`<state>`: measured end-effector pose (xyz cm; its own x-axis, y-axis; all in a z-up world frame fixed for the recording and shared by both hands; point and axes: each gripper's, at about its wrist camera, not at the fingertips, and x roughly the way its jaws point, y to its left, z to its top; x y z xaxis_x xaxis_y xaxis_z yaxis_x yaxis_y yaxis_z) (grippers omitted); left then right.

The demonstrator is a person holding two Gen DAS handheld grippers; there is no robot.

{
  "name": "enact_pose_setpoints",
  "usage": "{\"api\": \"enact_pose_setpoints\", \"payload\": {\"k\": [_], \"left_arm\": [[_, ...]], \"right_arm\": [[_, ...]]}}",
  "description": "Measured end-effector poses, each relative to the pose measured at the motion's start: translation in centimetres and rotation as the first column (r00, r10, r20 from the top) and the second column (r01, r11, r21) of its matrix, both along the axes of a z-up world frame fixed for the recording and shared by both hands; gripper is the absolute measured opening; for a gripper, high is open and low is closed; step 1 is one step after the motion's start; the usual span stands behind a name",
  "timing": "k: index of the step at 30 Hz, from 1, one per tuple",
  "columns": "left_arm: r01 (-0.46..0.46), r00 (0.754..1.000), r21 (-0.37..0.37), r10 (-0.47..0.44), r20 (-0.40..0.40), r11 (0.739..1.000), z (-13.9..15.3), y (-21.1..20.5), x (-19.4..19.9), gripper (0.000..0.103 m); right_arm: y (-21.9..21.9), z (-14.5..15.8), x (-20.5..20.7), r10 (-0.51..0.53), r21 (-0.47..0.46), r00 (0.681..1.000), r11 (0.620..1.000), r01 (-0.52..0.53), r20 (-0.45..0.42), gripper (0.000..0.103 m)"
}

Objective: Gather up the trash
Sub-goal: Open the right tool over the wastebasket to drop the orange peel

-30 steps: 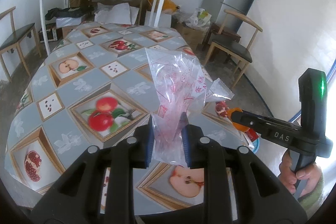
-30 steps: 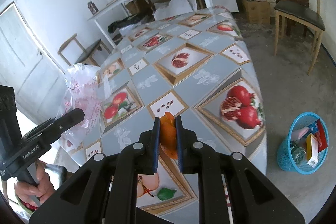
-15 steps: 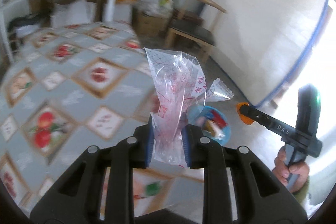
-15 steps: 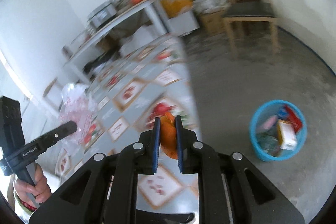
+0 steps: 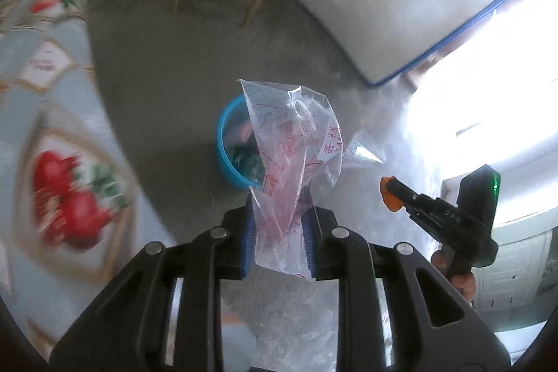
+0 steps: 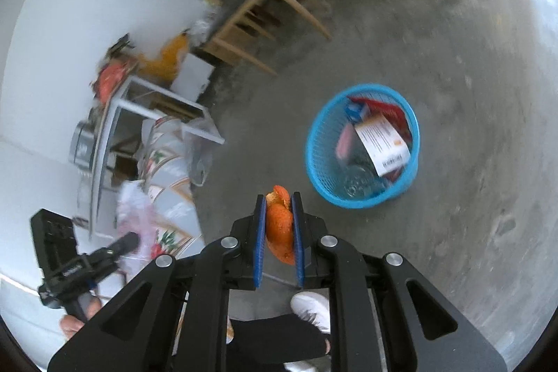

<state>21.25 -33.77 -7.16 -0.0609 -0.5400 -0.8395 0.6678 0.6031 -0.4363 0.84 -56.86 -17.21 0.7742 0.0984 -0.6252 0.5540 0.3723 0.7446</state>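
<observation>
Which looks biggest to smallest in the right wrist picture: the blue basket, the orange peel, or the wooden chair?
1. wooden chair, though it is blurred
2. blue basket
3. orange peel, pinched in the right gripper; it sits nearest the camera, so it looks bigger than it really is.

Home room: fruit-print tablecloth [image 5: 45, 135], wooden chair [image 6: 251, 6], concrete floor [image 6: 453, 58].
</observation>
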Motion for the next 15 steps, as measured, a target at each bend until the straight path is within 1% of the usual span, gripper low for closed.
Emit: {"api": "enact_pose_setpoints", "payload": {"k": [3,6,7,8,9,10,11,12,13,15], "left_arm": [[0.013,0.999,0.044,-0.011,-0.039,0.999,-2.5,-3.9,0.9,0.022],[0.011,0.999,0.079,-0.008,-0.039,0.997,-4.2,-7.2,1.8,0.023],[0.004,0.999,0.091,-0.001,-0.032,0.996,-5.0,-8.5,2.2,0.025],[0.001,1.000,0.091,0.001,-0.027,0.996,-5.4,-9.4,2.6,0.029],[0.001,1.000,0.089,0.001,-0.021,0.996,-5.8,-10.3,3.0,0.032],[0.000,1.000,0.091,0.002,-0.018,0.996,-6.4,-11.2,3.2,0.043],[-0.008,1.000,0.097,0.010,-0.022,0.995,-7.1,-11.9,3.5,0.053],[-0.017,0.999,0.099,0.021,-0.031,0.995,-7.8,-12.2,3.6,0.054],[-0.032,0.998,0.093,0.037,-0.047,0.995,-8.4,-12.4,3.8,0.054],[-0.043,0.996,0.081,0.049,-0.075,0.996,-8.8,-12.6,3.9,0.059]], "right_arm": [[-2.0,-2.8,1.6,-0.010,0.052,1.000,0.999,0.011,-0.013,0.014],[-4.2,-4.7,3.8,-0.020,0.076,0.999,0.997,0.022,-0.025,0.016],[-5.2,-5.2,4.4,-0.030,0.075,0.999,0.997,0.033,-0.035,0.017],[-6.0,-5.7,5.0,-0.038,0.067,0.998,0.997,0.040,-0.043,0.017],[-7.1,-6.5,6.2,-0.037,0.049,0.998,0.998,0.040,-0.059,0.022],[-7.7,-7.3,6.9,-0.041,0.046,0.996,0.998,0.045,-0.074,0.028],[-8.2,-8.0,7.3,-0.053,0.050,0.995,0.997,0.057,-0.086,0.040],[-8.8,-9.1,7.8,-0.062,0.062,0.993,0.996,0.068,-0.096,0.045],[-9.0,-9.9,8.1,-0.060,0.072,0.993,0.995,0.068,-0.101,0.045],[-9.1,-11.7,8.5,-0.057,0.104,0.992,0.992,0.069,-0.114,0.046]]}}
